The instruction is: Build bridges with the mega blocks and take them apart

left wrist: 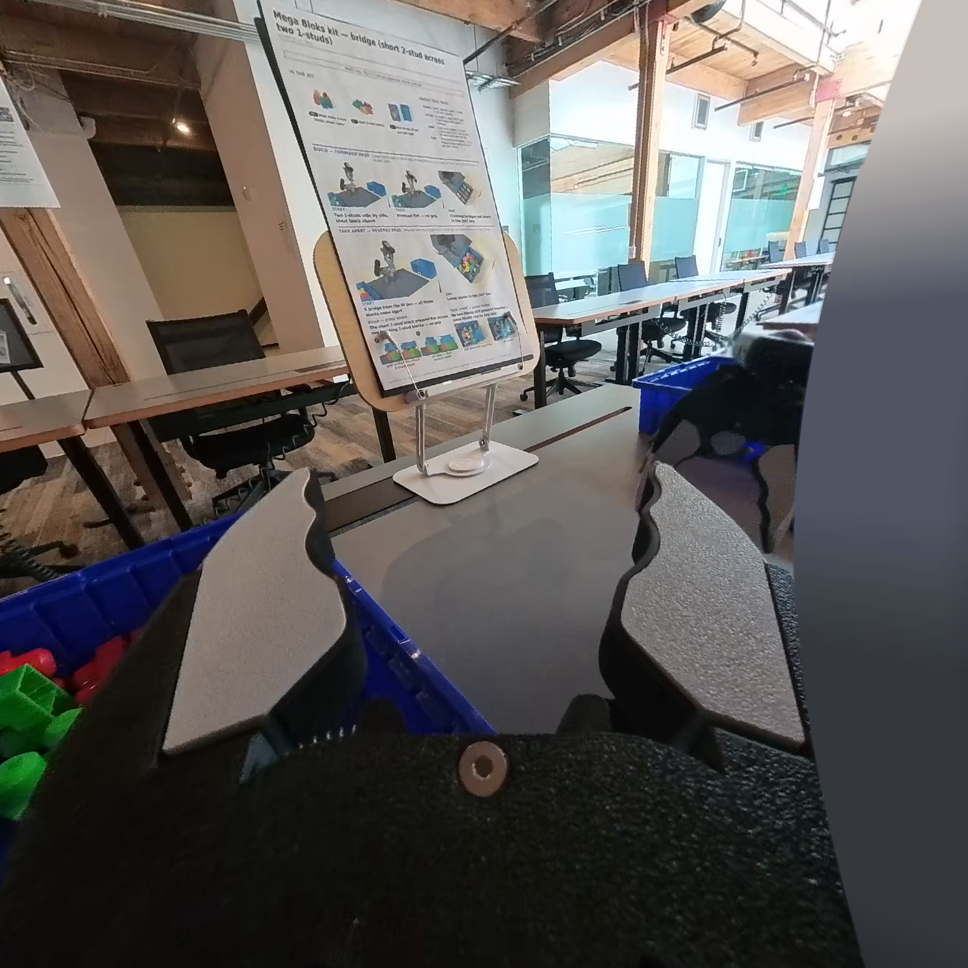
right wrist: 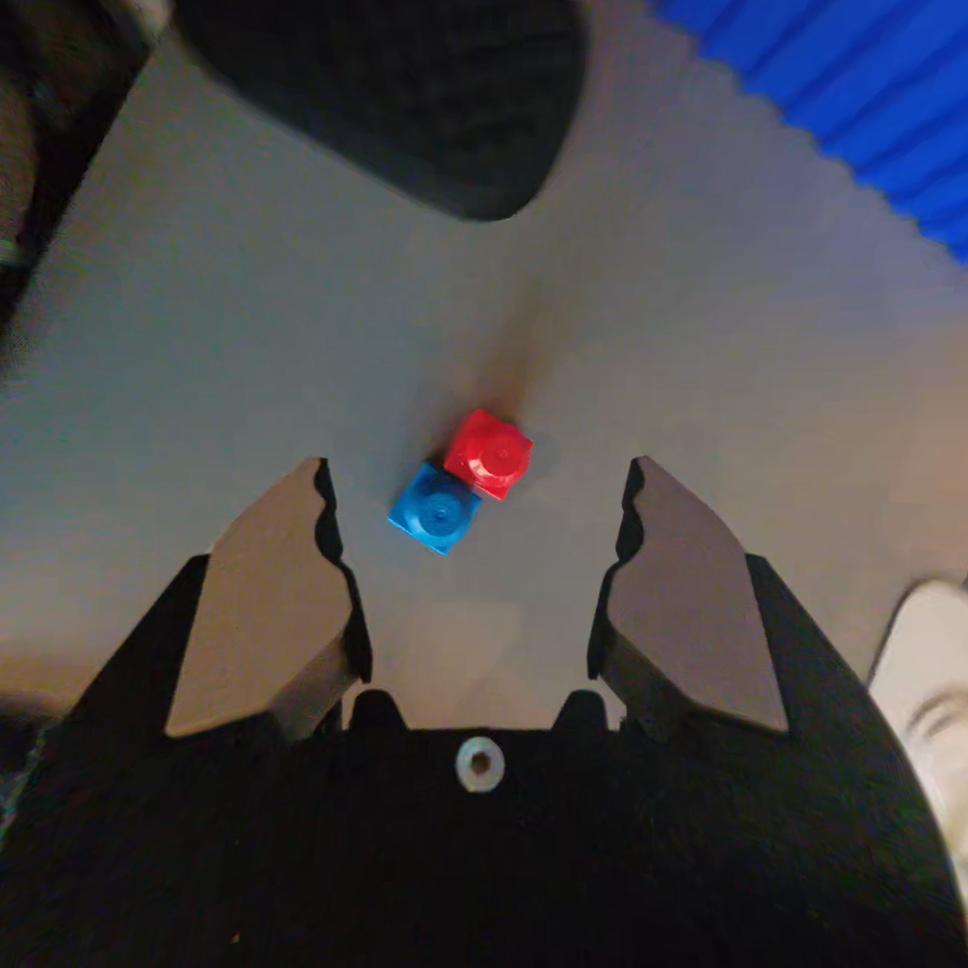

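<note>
Both my grippers, left gripper (left wrist: 479, 529) and right gripper (right wrist: 479, 510), spread wide, empty. Red block (right wrist: 490, 454) and blue block (right wrist: 436, 509) touch on the table (right wrist: 262, 340) under my right. Probably light, stiff, slick plastic; pinch flat side walls.

Two single-stud blocks (right wrist: 461, 482) sit touching on the table (right wrist: 262, 340), a bin (right wrist: 838, 105) beyond them.

Red 1-stud block (right wrist: 490, 454) touching blue block (right wrist: 435, 509), studs up.

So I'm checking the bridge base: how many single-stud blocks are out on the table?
2: the blue block and the red block touching it, both under the open right gripper.
</note>
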